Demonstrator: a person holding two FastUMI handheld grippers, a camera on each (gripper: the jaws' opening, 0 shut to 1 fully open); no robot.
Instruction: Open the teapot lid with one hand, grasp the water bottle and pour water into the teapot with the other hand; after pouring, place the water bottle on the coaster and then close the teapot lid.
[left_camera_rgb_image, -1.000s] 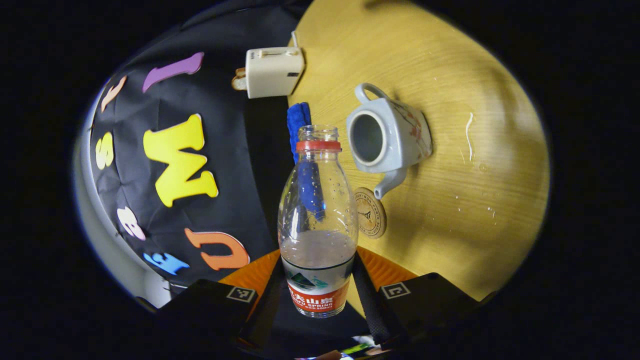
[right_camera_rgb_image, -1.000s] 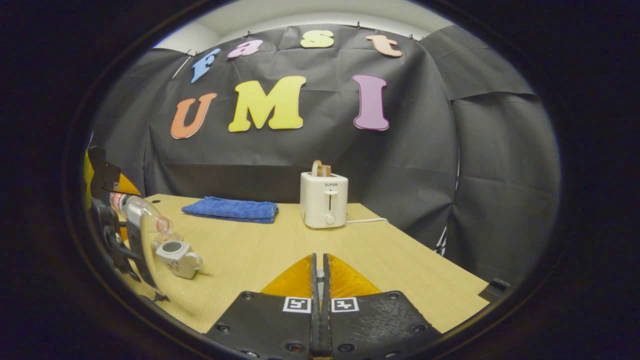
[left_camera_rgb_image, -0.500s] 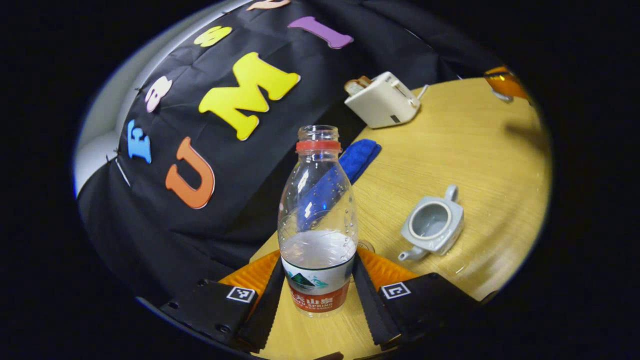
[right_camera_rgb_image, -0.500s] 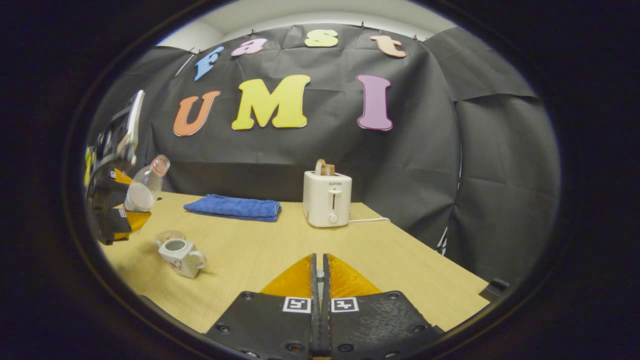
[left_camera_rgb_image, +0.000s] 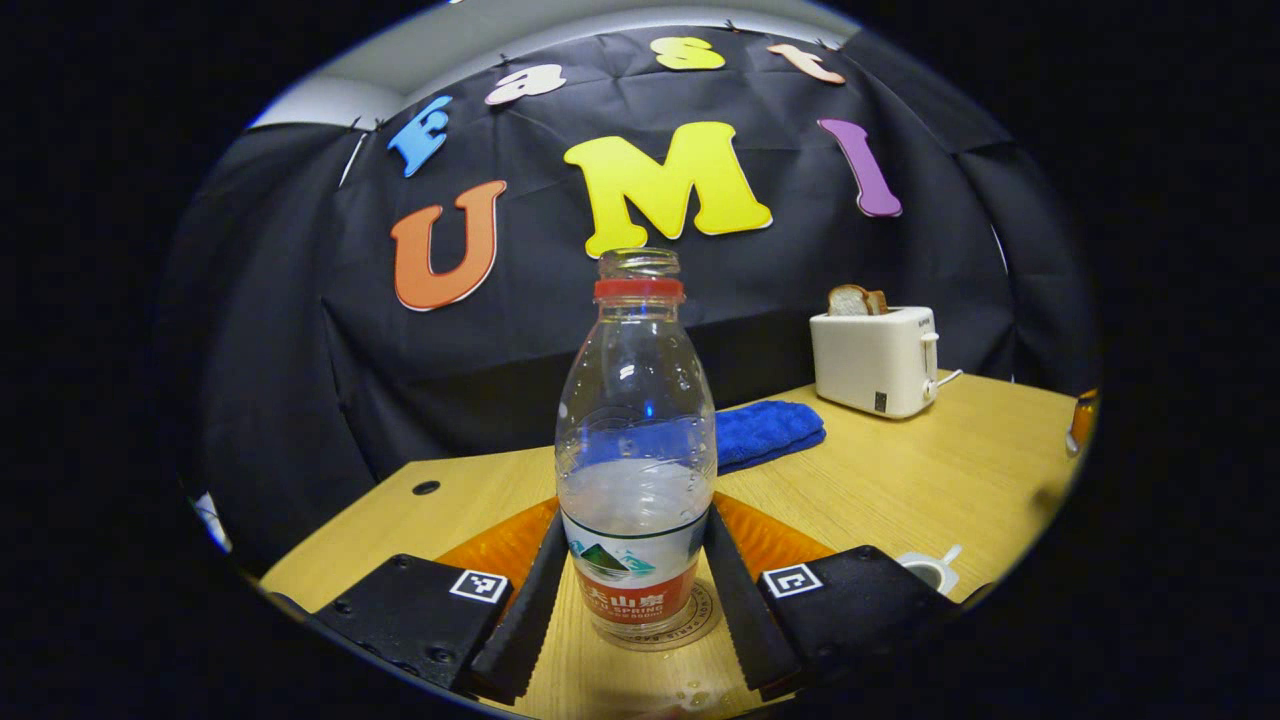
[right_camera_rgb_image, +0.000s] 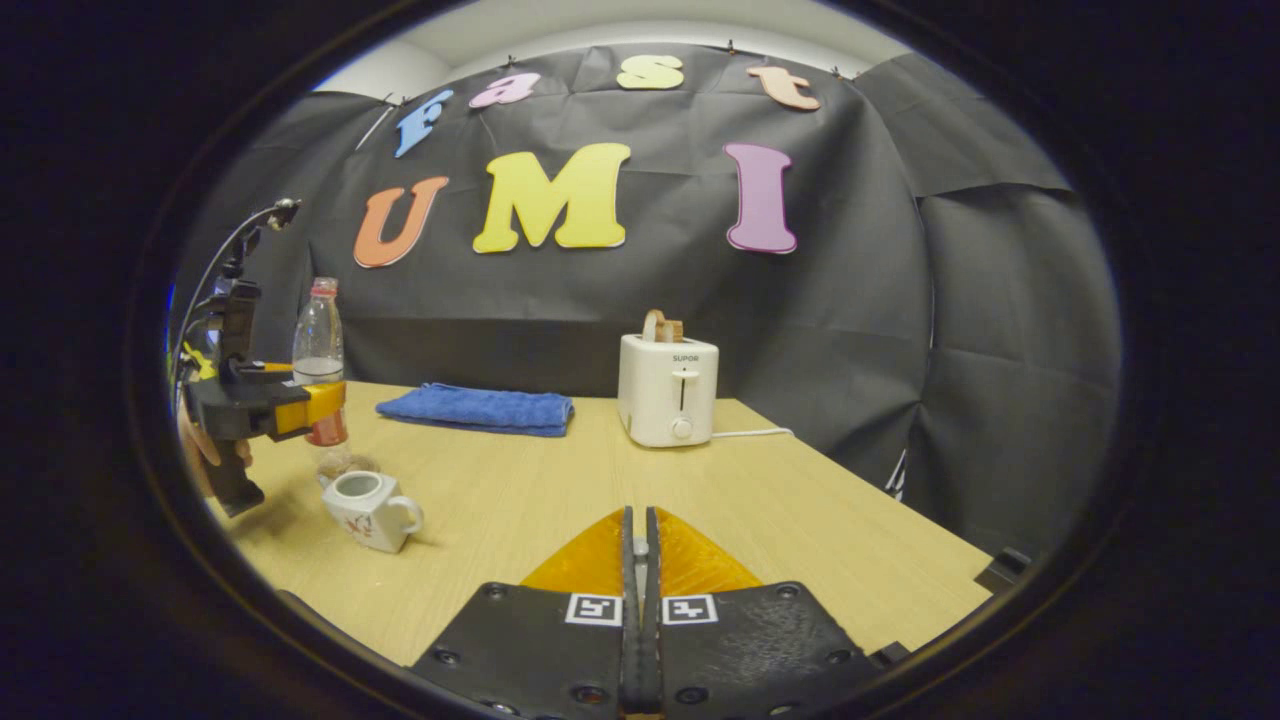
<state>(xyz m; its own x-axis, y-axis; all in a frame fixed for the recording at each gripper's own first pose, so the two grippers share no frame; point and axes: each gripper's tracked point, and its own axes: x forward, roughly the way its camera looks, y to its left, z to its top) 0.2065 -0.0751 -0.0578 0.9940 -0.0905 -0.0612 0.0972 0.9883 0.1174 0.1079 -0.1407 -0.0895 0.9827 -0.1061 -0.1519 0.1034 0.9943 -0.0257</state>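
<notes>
My left gripper (left_camera_rgb_image: 636, 545) is shut on the lower part of a clear water bottle (left_camera_rgb_image: 637, 400) with no cap, a red neck ring and a little water inside. The bottle stands upright over the round coaster (left_camera_rgb_image: 700, 618); I cannot tell whether it rests on it. The white teapot (left_camera_rgb_image: 928, 570) sits lidless just to the right. In the right gripper view, the bottle (right_camera_rgb_image: 318, 350) and left gripper (right_camera_rgb_image: 300, 405) are at far left, behind the open teapot (right_camera_rgb_image: 370, 508). My right gripper (right_camera_rgb_image: 640, 560) is shut above the table's near middle; no lid shows between its fingers.
A white toaster (right_camera_rgb_image: 668, 392) with bread stands at the back of the wooden table (right_camera_rgb_image: 780, 510). A folded blue towel (right_camera_rgb_image: 480, 410) lies to its left near the wall. A few water drops (left_camera_rgb_image: 690, 692) lie near the coaster.
The left gripper has swung the bottle from tilted over the teapot to upright and lowered it over the coaster. The right gripper has stayed nearly still.
</notes>
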